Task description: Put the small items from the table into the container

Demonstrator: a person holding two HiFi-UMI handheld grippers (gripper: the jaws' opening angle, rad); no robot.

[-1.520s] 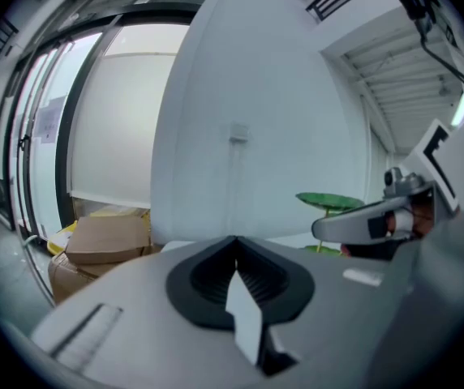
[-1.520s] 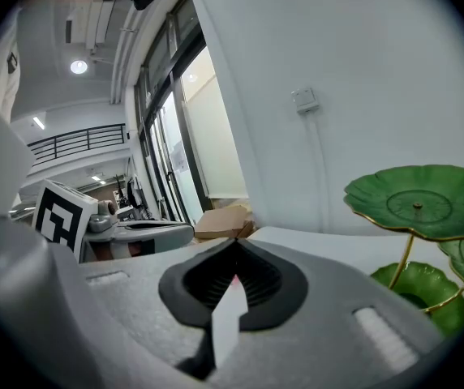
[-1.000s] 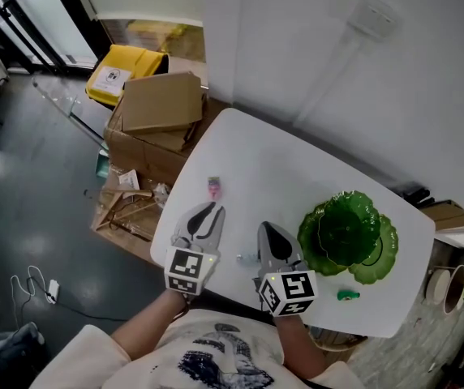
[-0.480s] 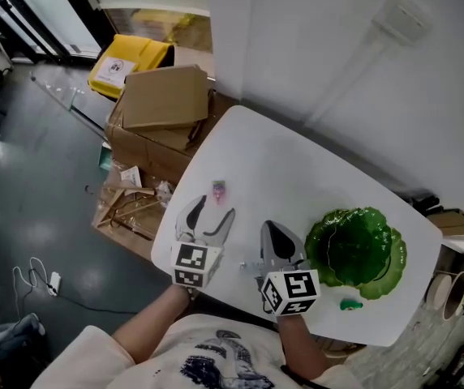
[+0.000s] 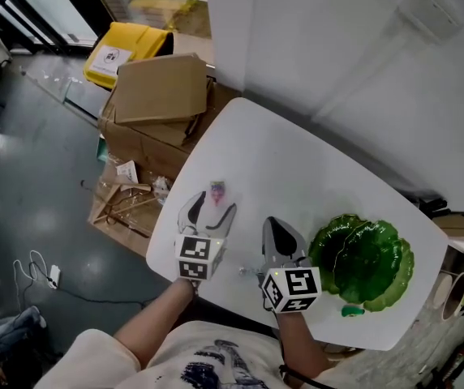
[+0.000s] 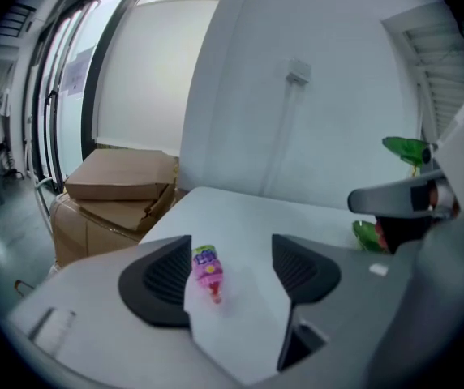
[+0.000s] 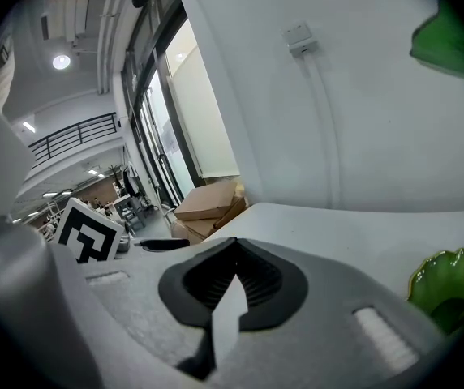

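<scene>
Left claw (image 5: 209,209) opening, jaws apart, nothing gripped; pink sweet (image 5: 216,190) on worktop (image 5: 297,164) just ahead, lengthwise along reach. Right claw (image 5: 279,237) closed, empty, farther away.

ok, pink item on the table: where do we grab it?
Pinch the pink item across its narrow middle, one pad on each long side. It lies flat, lengthwise roughly in line with the left tongs, which are opening around it, untouched. Come in low from its near, red end.

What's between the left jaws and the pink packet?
Only bare table, seen in the left gripper view; the left gripper, jaws opening, hasn't touched the pink packet.
</scene>
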